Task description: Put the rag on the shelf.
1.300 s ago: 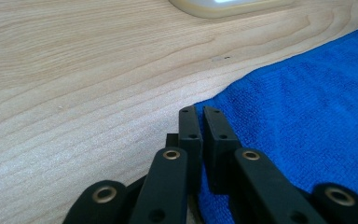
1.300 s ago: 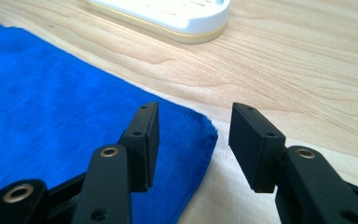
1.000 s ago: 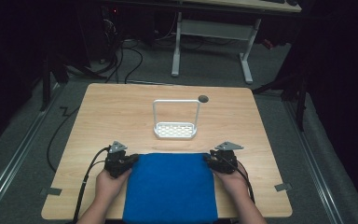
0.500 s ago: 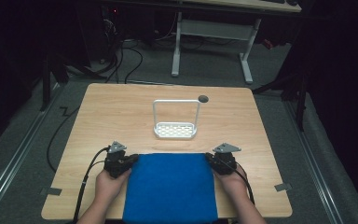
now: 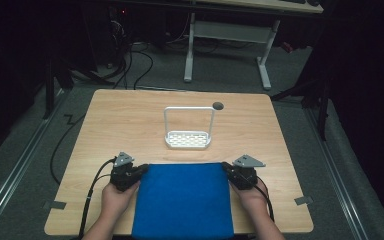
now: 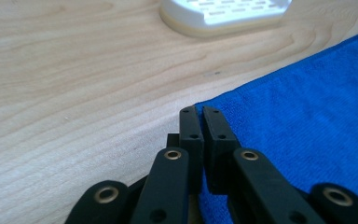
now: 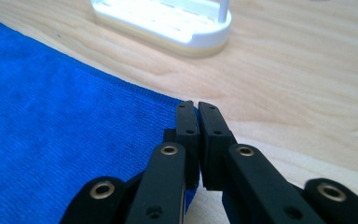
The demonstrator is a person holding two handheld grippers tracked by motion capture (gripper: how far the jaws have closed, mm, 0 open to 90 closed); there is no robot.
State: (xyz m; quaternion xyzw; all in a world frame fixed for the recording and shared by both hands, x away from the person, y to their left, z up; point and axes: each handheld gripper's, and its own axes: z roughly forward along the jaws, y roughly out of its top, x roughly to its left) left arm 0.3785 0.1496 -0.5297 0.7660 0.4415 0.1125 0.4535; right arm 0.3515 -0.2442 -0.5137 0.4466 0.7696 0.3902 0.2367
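The left gripper (image 6: 199, 112) has its jaws pressed together on the far left corner of the blue cloth (image 6: 307, 126), low on the bench (image 6: 74, 84). In the high view this gripper (image 5: 139, 171) sits at the cloth's (image 5: 182, 200) left far corner, with the left hand (image 5: 116, 195) behind it. The right gripper (image 7: 196, 106) is likewise closed on the far right corner of the cloth (image 7: 60, 121); a sliver of blue seems caught between its jaws, though the gap is too thin to be sure how much. From above, the right gripper (image 5: 228, 170) and right hand (image 5: 252, 192) mirror the left. The cloth lies flat on the near half of the bench (image 5: 130, 115), its near edge reaching the bench's front edge. Beyond it, apart from the cloth, stands a white rack (image 5: 188, 129) with a slotted base and tall looped handle. A small dark hole (image 5: 218, 105) lies just past the rack.
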